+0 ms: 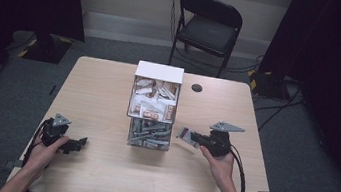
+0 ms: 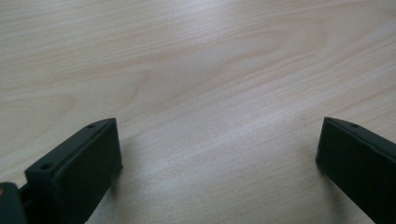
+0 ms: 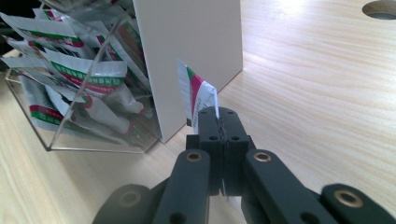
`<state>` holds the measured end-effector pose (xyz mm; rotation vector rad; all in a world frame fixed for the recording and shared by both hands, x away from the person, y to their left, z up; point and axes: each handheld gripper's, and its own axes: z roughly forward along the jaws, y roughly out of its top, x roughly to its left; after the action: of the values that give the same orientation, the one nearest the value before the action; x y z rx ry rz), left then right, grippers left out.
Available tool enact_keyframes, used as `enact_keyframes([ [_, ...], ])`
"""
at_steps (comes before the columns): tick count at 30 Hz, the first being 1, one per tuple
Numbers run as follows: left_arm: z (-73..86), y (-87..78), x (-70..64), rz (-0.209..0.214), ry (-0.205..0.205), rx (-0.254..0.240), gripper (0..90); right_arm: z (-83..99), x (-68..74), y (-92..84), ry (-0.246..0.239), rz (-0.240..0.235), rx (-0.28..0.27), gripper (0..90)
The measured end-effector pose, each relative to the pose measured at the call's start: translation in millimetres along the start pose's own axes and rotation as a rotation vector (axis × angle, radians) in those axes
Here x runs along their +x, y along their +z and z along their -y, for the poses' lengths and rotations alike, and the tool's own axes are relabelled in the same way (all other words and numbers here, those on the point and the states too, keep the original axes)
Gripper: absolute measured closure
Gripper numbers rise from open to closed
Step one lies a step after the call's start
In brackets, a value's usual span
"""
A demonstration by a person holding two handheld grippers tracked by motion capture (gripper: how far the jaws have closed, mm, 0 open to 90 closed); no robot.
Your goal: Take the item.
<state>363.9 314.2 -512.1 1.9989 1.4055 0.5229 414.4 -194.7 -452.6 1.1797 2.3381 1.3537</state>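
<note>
Rightward, clamped edge-on in right gripper (image 3: pixel 219 122): one sachet (image 3: pixel 195 91), long axis rising from jaws, just beside clear box (image 1: pixel 153 105) of like sachets lying toward table centre; farther off, left gripper (image 2: pixel 219 154) spread wide, empty, over bare table (image 2: pixel 196 70).

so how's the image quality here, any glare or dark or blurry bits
High view: dim and dark at the sides, with the table the brightest area and the box of packets soft in detail. Left gripper view: sharp wood grain with a pale sheen mid-frame, soft shadows by the open jaws. Right gripper view: glare washes out the tabletop at the upper right; the packet in the shut jaws is crisp.
</note>
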Motion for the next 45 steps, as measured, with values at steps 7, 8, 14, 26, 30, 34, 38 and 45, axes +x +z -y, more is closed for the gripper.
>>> enact_keyframes([
  [7, 0.0, 0.0, 0.0, 0.000, 0.000, 0.000, 0.0, 2.2, -2.1, 11.8, 0.009, 0.000, 0.028, 89.8],
  [8, 0.0, 0.0, 0.0, 0.000, 0.000, 0.000, 0.0, 2.6, -2.9, 13.9, 0.009, 0.002, 0.033, 89.8],
  [14, 0.0, 0.0, 0.0, 0.000, 0.000, 0.000, 0.0, 5.2, -9.2, 23.0, 0.034, 0.007, 0.047, 89.7],
  [26, 0.0, 0.0, 0.0, 0.000, 0.000, 0.000, 0.0, 1.7, -27.0, 32.5, 0.101, 0.042, 0.039, 86.5],
  [30, 0.0, 0.0, 0.0, 0.000, 0.000, 0.000, 0.0, 2.0, -31.0, 36.0, 0.107, 0.052, 0.029, 84.4],
  [34, 0.0, 0.0, 0.0, 0.000, 0.000, 0.000, 0.0, 4.1, -34.6, 39.7, 0.116, 0.080, 0.027, 81.2],
  [38, 0.0, 0.0, 0.0, 0.000, 0.000, 0.000, 0.0, 5.9, -38.7, 42.1, 0.123, 0.096, 0.024, 78.8],
  [45, 0.0, 0.0, 0.0, 0.000, 0.000, 0.000, 0.0, 9.9, -44.2, 47.3, 0.138, 0.120, 0.033, 77.0],
])
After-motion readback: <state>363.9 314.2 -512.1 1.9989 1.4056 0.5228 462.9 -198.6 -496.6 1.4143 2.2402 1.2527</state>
